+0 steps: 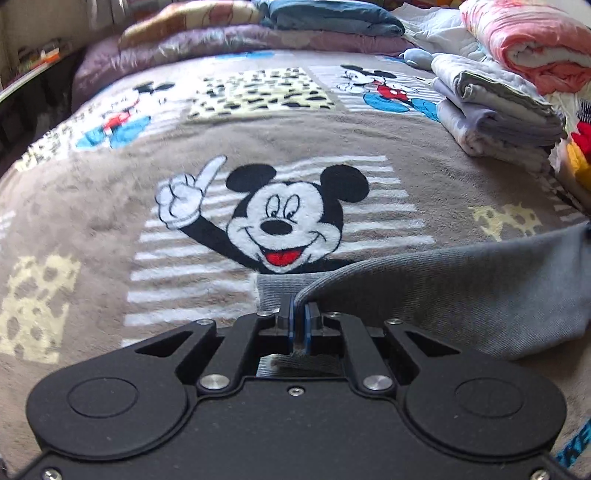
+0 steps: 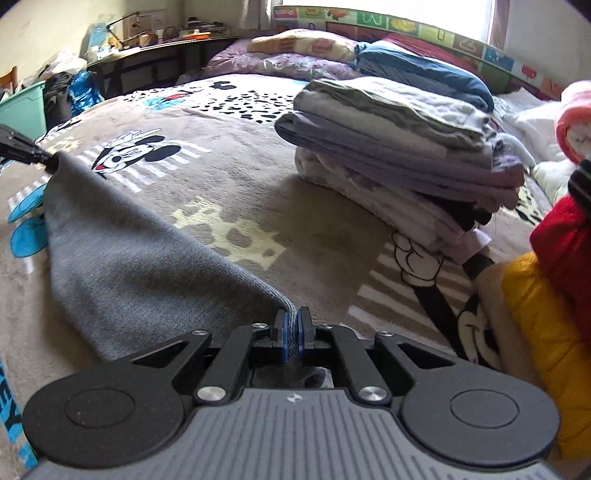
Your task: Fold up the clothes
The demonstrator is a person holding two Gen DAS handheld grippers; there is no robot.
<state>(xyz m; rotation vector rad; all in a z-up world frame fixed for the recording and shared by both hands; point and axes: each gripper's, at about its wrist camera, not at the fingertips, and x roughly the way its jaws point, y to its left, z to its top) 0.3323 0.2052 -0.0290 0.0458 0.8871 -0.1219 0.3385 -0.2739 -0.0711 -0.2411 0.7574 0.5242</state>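
A grey knit garment (image 1: 461,291) is stretched between both grippers above a Mickey Mouse blanket (image 1: 110,206). My left gripper (image 1: 300,317) is shut on one edge of the garment. My right gripper (image 2: 293,328) is shut on the opposite corner of the garment (image 2: 140,266). In the right wrist view the left gripper (image 2: 40,157) shows at the far left, pinching the garment's far corner. The cloth hangs slack between them and rests partly on the blanket (image 2: 314,221).
A stack of folded clothes (image 2: 402,155) sits on the bed ahead of the right gripper; it also shows in the left wrist view (image 1: 495,110). Red and yellow items (image 2: 546,295) lie at the right. Rolled quilts (image 1: 528,40) and pillows (image 1: 258,33) line the bed's far side. A cluttered desk (image 2: 147,40) stands beyond.
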